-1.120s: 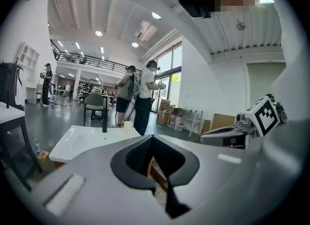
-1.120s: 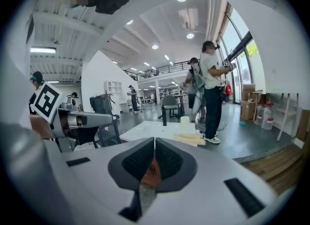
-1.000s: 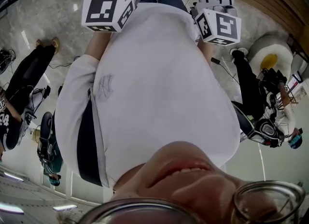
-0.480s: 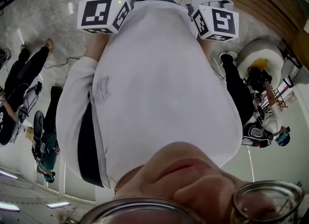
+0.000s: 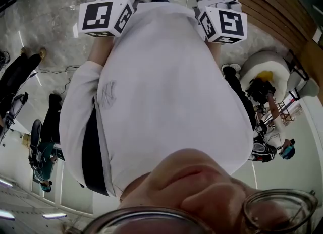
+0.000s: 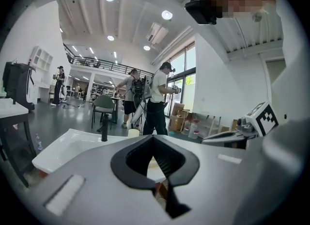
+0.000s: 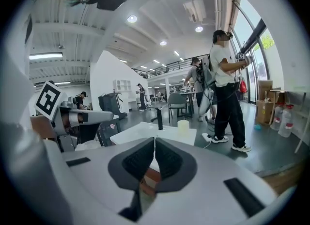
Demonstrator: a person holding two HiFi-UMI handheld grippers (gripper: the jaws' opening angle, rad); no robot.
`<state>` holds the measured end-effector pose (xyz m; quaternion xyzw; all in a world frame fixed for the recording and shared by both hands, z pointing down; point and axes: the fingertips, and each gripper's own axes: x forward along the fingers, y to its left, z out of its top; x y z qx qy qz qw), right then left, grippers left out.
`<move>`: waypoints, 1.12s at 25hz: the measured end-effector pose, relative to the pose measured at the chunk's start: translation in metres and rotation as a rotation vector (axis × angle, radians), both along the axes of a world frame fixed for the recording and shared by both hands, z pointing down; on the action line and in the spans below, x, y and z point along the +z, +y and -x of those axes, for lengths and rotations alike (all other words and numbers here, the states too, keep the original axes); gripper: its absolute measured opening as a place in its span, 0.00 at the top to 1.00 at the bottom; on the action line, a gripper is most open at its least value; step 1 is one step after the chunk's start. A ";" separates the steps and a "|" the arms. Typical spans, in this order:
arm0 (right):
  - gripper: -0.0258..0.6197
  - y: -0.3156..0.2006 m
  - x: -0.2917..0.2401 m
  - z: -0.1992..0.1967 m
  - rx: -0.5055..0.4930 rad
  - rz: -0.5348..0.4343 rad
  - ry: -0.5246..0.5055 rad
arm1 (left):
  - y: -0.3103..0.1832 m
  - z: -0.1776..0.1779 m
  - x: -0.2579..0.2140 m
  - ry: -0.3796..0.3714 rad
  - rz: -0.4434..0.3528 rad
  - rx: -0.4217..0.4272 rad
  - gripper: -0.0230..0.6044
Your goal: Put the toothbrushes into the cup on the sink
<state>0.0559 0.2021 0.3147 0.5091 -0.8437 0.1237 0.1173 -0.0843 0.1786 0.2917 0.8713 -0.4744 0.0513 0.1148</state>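
Ahead stands a white sink (image 6: 58, 149) with a black faucet (image 6: 104, 131) and a pale cup (image 6: 133, 133) on its rim. The right gripper view shows the same sink (image 7: 138, 133), faucet (image 7: 159, 118) and cup (image 7: 182, 126) some way off. My left gripper (image 6: 154, 139) and right gripper (image 7: 154, 141) both point toward it, jaws shut with nothing between them. In the head view only their marker cubes (image 5: 103, 17) (image 5: 224, 23) show in front of my white shirt. No toothbrush is in view.
Two people with gear (image 6: 156, 98) stand beyond the sink by a green chair (image 6: 103, 106). Cardboard boxes (image 6: 180, 122) and water bottles (image 7: 286, 120) line the window wall. A black machine (image 6: 17, 86) sits on a table at left.
Both grippers have moved on together across the room. In the head view the floor and bystanders have slid past, and the marker cubes sit slightly higher.
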 end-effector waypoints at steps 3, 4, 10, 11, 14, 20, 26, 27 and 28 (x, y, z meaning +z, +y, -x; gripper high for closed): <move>0.94 -0.010 0.003 -0.007 -0.002 0.003 0.004 | -0.011 -0.007 0.002 0.001 -0.002 0.000 0.96; 0.94 -0.013 0.003 -0.010 -0.001 0.004 0.005 | -0.013 -0.009 0.003 0.000 -0.001 0.000 0.96; 0.94 -0.021 0.012 -0.029 0.013 0.034 0.009 | -0.022 -0.024 0.008 -0.011 0.011 0.008 0.96; 0.94 -0.021 0.013 -0.031 0.016 0.038 0.009 | -0.024 -0.026 0.009 -0.012 0.013 0.010 0.96; 0.94 -0.025 0.015 -0.035 0.023 0.045 0.008 | -0.029 -0.029 0.009 -0.013 0.012 0.017 0.96; 0.94 -0.035 0.014 -0.039 0.022 0.056 0.009 | -0.040 -0.031 0.005 -0.014 0.009 0.014 0.96; 0.94 -0.063 0.023 -0.030 0.019 0.079 0.015 | -0.070 -0.025 0.012 -0.005 0.020 0.027 0.96; 0.94 -0.069 0.024 -0.029 0.021 0.081 0.016 | -0.077 -0.024 0.014 -0.004 0.022 0.032 0.96; 0.94 -0.076 0.024 -0.028 0.024 0.082 0.017 | -0.084 -0.024 0.015 -0.003 0.024 0.036 0.96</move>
